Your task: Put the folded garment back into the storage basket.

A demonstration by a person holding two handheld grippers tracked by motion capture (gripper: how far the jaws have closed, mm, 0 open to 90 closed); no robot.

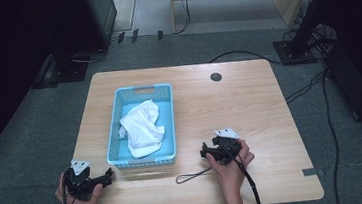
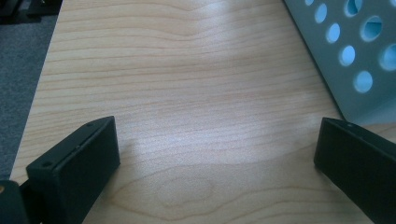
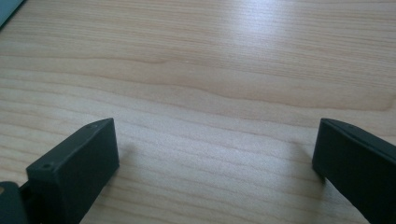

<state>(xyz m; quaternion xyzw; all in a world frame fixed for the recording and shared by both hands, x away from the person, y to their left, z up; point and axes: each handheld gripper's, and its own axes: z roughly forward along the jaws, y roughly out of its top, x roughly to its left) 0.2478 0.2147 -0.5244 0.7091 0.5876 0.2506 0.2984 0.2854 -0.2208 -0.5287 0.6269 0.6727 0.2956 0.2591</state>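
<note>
Our left gripper (image 1: 106, 175) — jaws spread wide, empty — at the blue basket's (image 1: 119, 97) near left corner, white cloth (image 1: 141, 127) crumpled inside, our right gripper (image 1: 203, 151) gaping over bare table (image 1: 249, 105).

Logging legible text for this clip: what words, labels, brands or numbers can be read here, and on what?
None: no readable text in any view.
The blue basket, the white cloth in it and the wooden table are unmarked.
The left gripper and right gripper bear no legible marking; their grey plates look blank.
</note>
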